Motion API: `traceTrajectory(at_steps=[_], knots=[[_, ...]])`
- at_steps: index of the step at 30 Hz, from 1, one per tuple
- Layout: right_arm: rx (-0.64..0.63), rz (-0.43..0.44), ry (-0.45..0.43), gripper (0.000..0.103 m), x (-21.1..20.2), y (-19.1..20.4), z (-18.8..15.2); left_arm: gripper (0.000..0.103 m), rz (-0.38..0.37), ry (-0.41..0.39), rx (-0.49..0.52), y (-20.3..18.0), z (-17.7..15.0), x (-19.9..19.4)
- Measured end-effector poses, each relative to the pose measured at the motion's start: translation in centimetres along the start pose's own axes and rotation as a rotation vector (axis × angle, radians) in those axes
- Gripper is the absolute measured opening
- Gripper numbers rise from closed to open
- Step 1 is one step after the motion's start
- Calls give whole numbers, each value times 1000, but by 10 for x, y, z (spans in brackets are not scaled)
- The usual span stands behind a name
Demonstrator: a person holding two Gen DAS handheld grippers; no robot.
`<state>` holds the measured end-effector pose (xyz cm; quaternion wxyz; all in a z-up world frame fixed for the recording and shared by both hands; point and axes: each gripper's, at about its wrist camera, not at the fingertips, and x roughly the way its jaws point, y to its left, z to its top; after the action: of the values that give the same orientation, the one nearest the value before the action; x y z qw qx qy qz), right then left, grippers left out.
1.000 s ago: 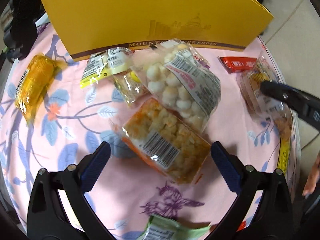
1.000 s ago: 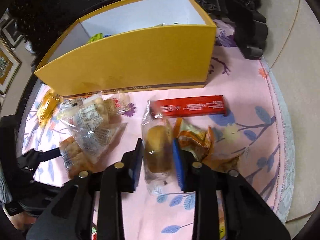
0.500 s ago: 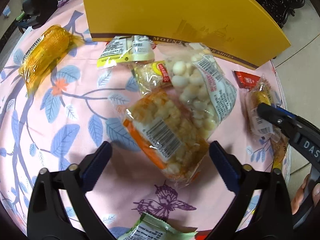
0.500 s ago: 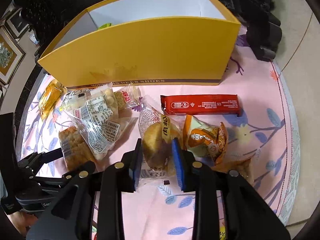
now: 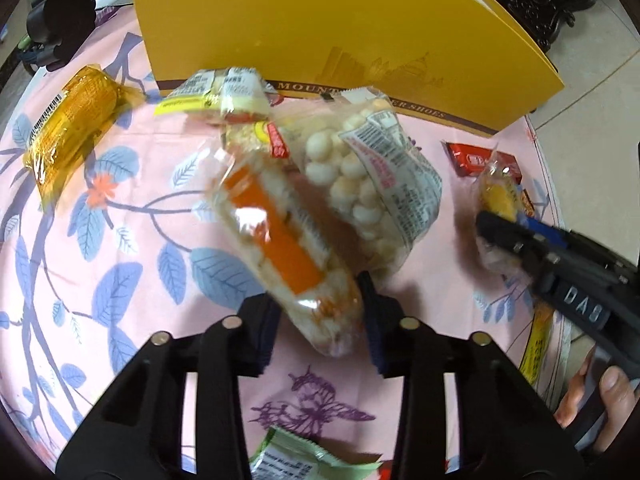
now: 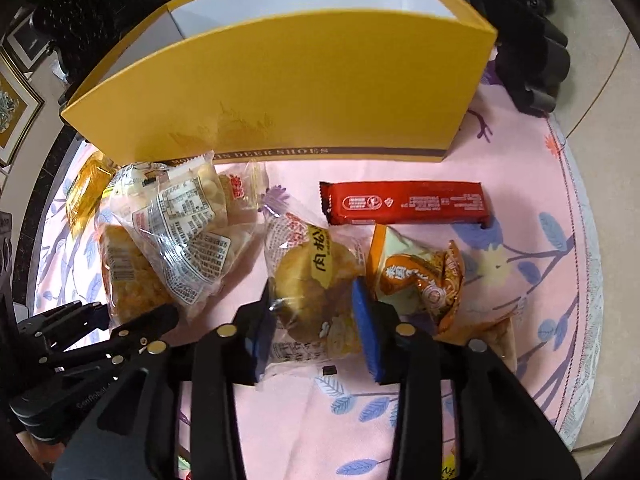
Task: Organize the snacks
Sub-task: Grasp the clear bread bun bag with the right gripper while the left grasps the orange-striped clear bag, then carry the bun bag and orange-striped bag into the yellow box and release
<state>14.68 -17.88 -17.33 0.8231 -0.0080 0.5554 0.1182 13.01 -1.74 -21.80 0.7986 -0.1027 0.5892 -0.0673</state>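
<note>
While clamped, orange cracker pack (image 5: 288, 248) between left claw (image 5: 318, 320) pads.

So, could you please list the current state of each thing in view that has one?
Left tongs: just closed on the orange-striped snack pack, which is tipped up.
Right tongs: shut on the bread bun pack.
Yellow box: open-topped, upright.
Red bar: lying flat, sealed.
White puffs bag: sealed, resting loose on the cloth.
Orange pouch: crumpled, untouched.
</note>
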Motion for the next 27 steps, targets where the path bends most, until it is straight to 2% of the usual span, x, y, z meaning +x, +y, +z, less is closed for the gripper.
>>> traceTrajectory(at_steps=[7,14,19,24,27], knots=[[49,33,-46,27,-15,-14,-2,32,10,-41,53,5,-4,-20],[39,59,-91,26,-34,-9,-4,32,5,-82,71,4,-2,-35],[18,66,-94,26,-35,-3,-2,31,10,-80,78,10,-7,-38],[4,71,-76,26,-32,3,-5,31,-27,-37,-15,24,-7,-25],[6,75,-70,26,-30,3,-6,32,4,-30,-62,32,-7,-21]])
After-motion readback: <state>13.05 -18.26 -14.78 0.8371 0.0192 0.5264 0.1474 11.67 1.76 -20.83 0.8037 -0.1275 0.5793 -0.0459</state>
